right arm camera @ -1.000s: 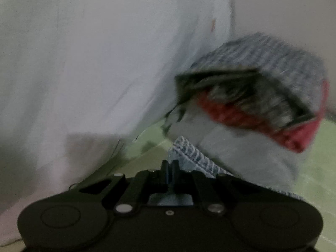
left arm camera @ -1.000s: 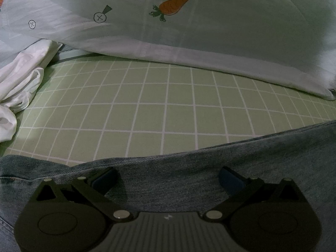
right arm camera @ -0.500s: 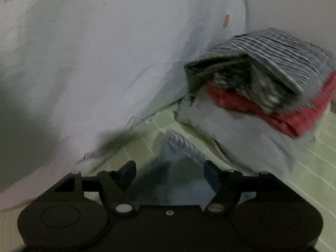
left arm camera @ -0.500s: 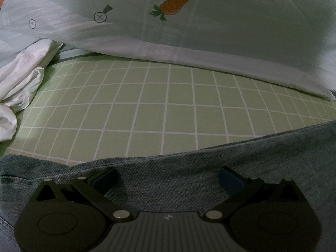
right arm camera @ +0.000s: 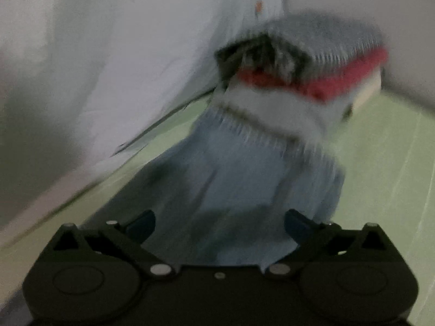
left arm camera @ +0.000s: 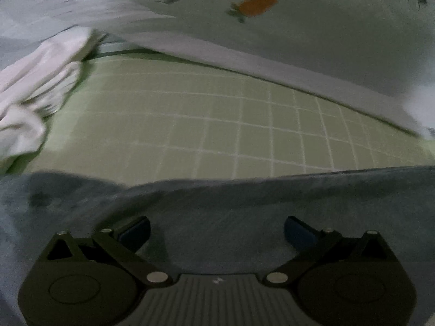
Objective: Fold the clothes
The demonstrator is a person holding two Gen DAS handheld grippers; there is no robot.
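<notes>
Blue denim jeans (left arm camera: 244,206) lie across the near part of the green checked sheet (left arm camera: 217,125). My left gripper (left arm camera: 217,231) is open just above the denim, holding nothing. In the right wrist view the denim (right arm camera: 239,184) stretches from my open right gripper (right arm camera: 220,222) toward a stack of folded clothes (right arm camera: 304,81), and its far end touches the stack's base. The right gripper holds nothing.
A pale quilt with carrot prints (left arm camera: 255,5) runs along the back of the bed and fills the left of the right wrist view (right arm camera: 108,54). A crumpled white garment (left arm camera: 35,95) lies at the left. The stack holds grey striped, red and white pieces.
The right gripper was shut on the denim a second ago, then opened and drew back. The left gripper has shifted and its view has blurred; it stays open.
</notes>
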